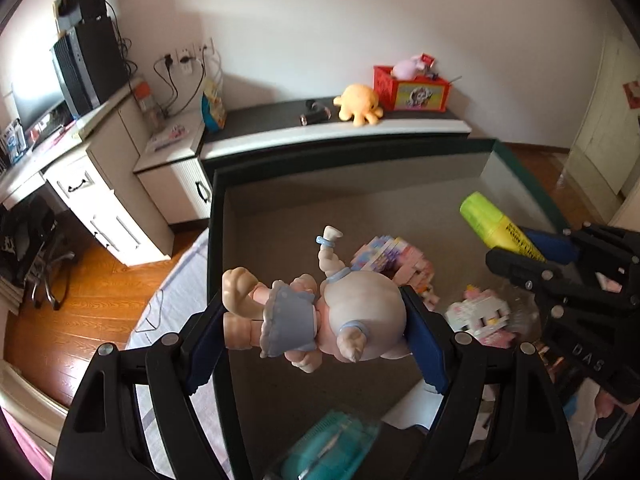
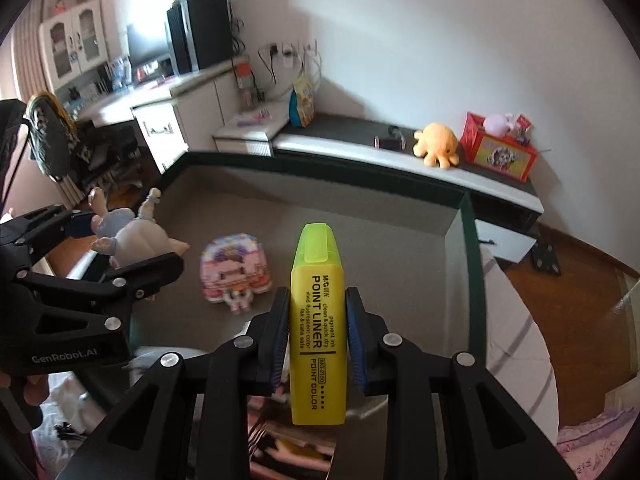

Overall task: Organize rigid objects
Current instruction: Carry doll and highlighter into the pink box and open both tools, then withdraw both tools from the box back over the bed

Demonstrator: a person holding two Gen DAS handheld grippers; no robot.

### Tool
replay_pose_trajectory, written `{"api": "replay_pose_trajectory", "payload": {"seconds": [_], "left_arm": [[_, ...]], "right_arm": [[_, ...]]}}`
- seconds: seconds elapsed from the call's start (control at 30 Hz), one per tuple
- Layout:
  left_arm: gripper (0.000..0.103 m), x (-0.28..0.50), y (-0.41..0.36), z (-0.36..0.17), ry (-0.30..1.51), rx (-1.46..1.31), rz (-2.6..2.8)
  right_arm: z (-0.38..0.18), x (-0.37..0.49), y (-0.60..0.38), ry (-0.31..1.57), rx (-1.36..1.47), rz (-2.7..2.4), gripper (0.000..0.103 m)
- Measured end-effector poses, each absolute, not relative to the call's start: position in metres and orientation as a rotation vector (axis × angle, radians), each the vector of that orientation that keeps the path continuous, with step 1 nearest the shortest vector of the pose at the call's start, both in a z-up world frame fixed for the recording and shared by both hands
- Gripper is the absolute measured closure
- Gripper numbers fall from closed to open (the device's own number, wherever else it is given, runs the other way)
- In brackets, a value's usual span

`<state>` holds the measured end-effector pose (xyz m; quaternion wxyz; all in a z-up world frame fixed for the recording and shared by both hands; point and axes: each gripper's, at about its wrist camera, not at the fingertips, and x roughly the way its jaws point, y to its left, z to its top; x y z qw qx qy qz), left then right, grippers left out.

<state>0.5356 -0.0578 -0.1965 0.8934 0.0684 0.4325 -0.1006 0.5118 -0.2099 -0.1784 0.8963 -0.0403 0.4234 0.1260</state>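
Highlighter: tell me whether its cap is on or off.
On. The yellow highlighter, clamped in the right claw, shows its translucent cap seated on the far end.

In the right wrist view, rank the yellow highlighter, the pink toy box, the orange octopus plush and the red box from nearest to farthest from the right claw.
1. Yellow highlighter: clamped in the right claw.
2. Pink toy box: in the tray, ahead-left.
3. Orange octopus plush: on the far ledge, right.
4. Red box: beside the plush, slightly farther right.
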Motion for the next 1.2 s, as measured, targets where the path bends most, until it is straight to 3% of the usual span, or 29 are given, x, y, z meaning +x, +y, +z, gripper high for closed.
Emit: {"api": "replay_pose_trajectory", "payload": {"seconds": [0.17, 0.23, 0.3, 0.43, 0.47, 0.77, 1.03, 1.1, 1.2], "left_arm": [[0.021, 0.530, -0.060, -0.195, 0.877, 0.150, -0.202], [0.021, 0.524, -0.056, -0.188, 0.849, 0.138, -0.190], [0.010, 0.511, -0.050, -0.177, 0.814, 0.107, -0.193], [0.006, 0.470, -0.041, -0.151, 0.721, 0.077, -0.159], [0.004, 0.453, -0.039, -0.142, 0.687, 0.065, -0.157], [0.000, 0.317, -0.037, -0.095, 0.479, 0.033, -0.133], [0.000, 0.211, -0.046, -0.080, 0.361, 0.053, -0.105], [0.000, 0.194, -0.042, -0.078, 0.343, 0.039, -0.113], [0.000, 0.166, -0.044, -0.075, 0.304, 0.060, -0.084]], "right_arm": [[-0.186, 0.518, -0.216, 0.913, -0.039, 0.265, 0.075], [-0.181, 0.513, -0.223, 0.885, -0.006, 0.260, 0.063], [-0.172, 0.502, -0.225, 0.851, 0.005, 0.257, 0.043], [-0.143, 0.461, -0.230, 0.749, 0.034, 0.248, 0.033], [-0.134, 0.444, -0.231, 0.713, 0.037, 0.237, 0.020], [-0.087, 0.304, -0.227, 0.510, 0.033, 0.210, 0.017], [-0.070, 0.208, -0.225, 0.394, 0.025, 0.152, 0.009], [-0.067, 0.188, -0.226, 0.369, 0.023, 0.144, 0.000], [-0.063, 0.158, -0.225, 0.330, 0.005, 0.128, 0.000]]}}
